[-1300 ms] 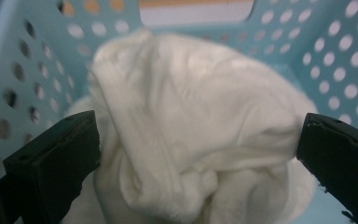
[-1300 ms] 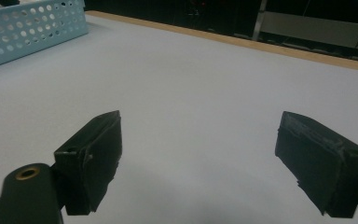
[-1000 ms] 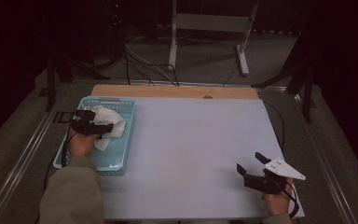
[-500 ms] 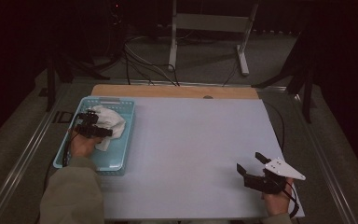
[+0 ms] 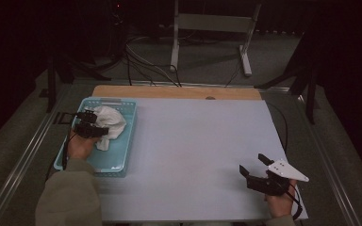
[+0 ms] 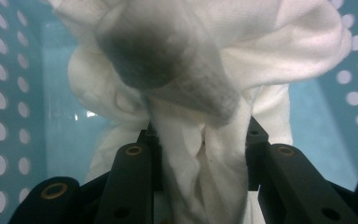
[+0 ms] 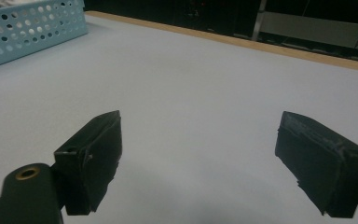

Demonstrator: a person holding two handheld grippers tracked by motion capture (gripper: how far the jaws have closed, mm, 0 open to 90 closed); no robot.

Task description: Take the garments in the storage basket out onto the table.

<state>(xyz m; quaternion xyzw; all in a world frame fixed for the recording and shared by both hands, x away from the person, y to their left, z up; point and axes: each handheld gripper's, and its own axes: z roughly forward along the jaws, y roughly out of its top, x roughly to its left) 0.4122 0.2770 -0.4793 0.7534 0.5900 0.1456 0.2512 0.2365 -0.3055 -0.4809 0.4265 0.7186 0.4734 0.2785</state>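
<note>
White cloth (image 6: 177, 93), soft, light and limp, is lying bunched in the blue basket (image 5: 122, 155) at the table's left. Left gripper (image 5: 94, 131), its jaws having just been closing, is pinching a thick fold, a sound hold. Right gripper (image 5: 255, 165) is hanging apart, empty, near right.

Ahead of you lies a pale grey table (image 5: 198, 141) with a wooden far edge (image 5: 169, 92) — beyond it, a metal stand (image 5: 207, 28) and floor cables (image 5: 141, 52).
</note>
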